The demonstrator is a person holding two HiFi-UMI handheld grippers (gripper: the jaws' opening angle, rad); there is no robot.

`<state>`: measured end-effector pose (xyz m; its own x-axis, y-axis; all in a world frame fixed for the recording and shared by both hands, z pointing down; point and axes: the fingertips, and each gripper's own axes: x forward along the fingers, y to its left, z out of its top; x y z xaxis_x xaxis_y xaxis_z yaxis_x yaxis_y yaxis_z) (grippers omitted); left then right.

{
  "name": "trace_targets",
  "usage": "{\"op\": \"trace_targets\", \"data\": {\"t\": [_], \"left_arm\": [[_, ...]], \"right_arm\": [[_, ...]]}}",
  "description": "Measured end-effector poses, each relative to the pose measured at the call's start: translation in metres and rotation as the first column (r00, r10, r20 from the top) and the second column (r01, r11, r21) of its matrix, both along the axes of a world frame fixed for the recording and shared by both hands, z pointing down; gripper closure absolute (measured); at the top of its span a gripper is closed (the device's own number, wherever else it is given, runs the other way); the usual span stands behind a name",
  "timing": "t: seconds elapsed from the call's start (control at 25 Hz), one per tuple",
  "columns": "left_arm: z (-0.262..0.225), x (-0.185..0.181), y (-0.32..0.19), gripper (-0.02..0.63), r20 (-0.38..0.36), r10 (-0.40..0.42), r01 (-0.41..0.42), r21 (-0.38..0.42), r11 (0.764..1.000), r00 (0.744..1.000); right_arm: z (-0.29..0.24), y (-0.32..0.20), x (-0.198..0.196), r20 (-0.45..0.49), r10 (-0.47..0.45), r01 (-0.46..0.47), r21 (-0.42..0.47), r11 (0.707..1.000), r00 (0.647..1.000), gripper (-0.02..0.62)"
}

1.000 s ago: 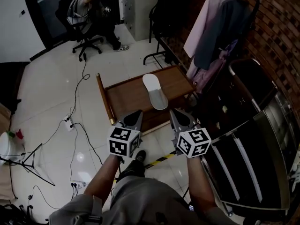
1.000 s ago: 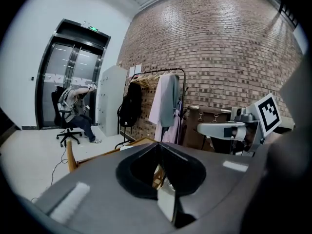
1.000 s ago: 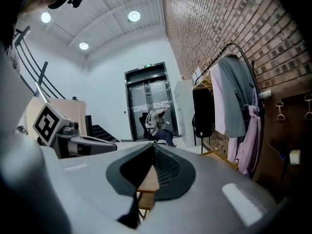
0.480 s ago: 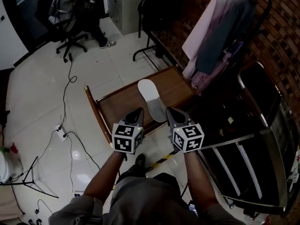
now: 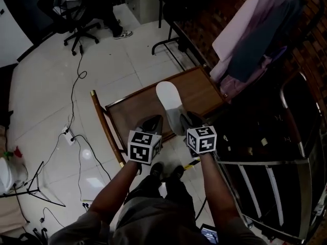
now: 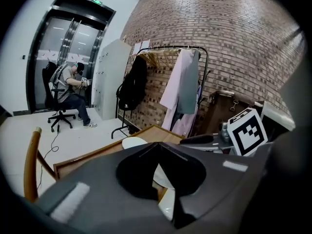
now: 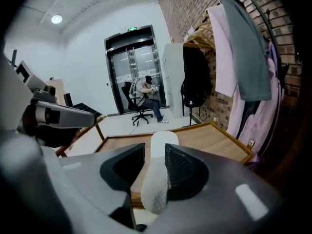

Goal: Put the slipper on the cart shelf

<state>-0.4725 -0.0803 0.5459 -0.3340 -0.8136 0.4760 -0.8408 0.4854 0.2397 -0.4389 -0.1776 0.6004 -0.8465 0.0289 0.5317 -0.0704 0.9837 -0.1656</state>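
A white slipper (image 5: 169, 98) lies lengthwise on the brown wooden cart shelf (image 5: 135, 110), its near end at the shelf's front edge. My right gripper (image 5: 183, 121) reaches over that near end. In the right gripper view the slipper (image 7: 157, 167) sits between the jaws, which are opening; the right pad touches it and a thin gap shows on the left. My left gripper (image 5: 155, 122) hovers just left of the slipper, jaws shut with nothing in them. In the left gripper view the slipper (image 6: 132, 142) shows beyond the closed tips.
A clothes rack with hanging garments (image 5: 255, 40) stands right of the shelf against a brick wall. A dark metal cart (image 5: 265, 162) sits at the near right. Cables (image 5: 76, 137) trail over the white floor. A person sits in an office chair (image 5: 84, 6) far back.
Both grippers have moved forward to the shelf's front edge. The right gripper, shut before, now has its jaws apart around the slipper's near end. The slipper has not moved on the shelf.
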Motion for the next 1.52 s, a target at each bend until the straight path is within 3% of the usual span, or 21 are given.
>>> {"op": "trace_targets", "data": {"t": [0.32, 0.52, 0.6, 0.72, 0.84, 1.2, 1.52], "left_arm": [[0.026, -0.028, -0.005, 0.598, -0.004, -0.031, 0.031, -0.044, 0.999, 1.0], [0.036, -0.03, 0.0, 0.599, -0.019, -0.037, 0.036, -0.062, 0.997, 0.999], [0.04, -0.031, 0.002, 0.598, -0.021, -0.033, 0.032, -0.066, 0.997, 0.999], [0.044, -0.03, 0.002, 0.599, -0.033, -0.027, 0.025, -0.069, 0.997, 0.999], [0.048, -0.029, 0.001, 0.598, -0.037, -0.022, 0.019, -0.071, 0.997, 0.999], [0.027, -0.023, -0.013, 0.6, -0.016, 0.027, -0.028, -0.042, 0.999, 0.999], [-0.018, -0.003, -0.042, 0.599, 0.054, 0.132, -0.133, 0.029, 0.991, 0.99]], "right_arm": [[0.076, -0.013, -0.048, -0.125, -0.017, 0.012, -0.034, 0.999, 0.992, 0.436], [0.11, -0.008, -0.054, -0.209, -0.029, 0.024, -0.027, 0.999, 0.977, 0.436], [0.119, -0.008, -0.055, -0.231, -0.022, 0.019, -0.017, 1.0, 0.973, 0.442], [0.122, -0.005, -0.054, -0.242, -0.035, 0.035, -0.004, 0.999, 0.97, 0.514], [0.116, -0.003, -0.052, -0.227, -0.041, 0.04, -0.008, 0.999, 0.973, 0.577], [0.05, -0.009, -0.04, -0.097, -0.003, 0.003, -0.002, 1.0, 0.995, 0.583], [-0.04, -0.022, 0.005, 0.066, 0.073, -0.077, 0.056, 0.995, 0.995, 0.583]]}}
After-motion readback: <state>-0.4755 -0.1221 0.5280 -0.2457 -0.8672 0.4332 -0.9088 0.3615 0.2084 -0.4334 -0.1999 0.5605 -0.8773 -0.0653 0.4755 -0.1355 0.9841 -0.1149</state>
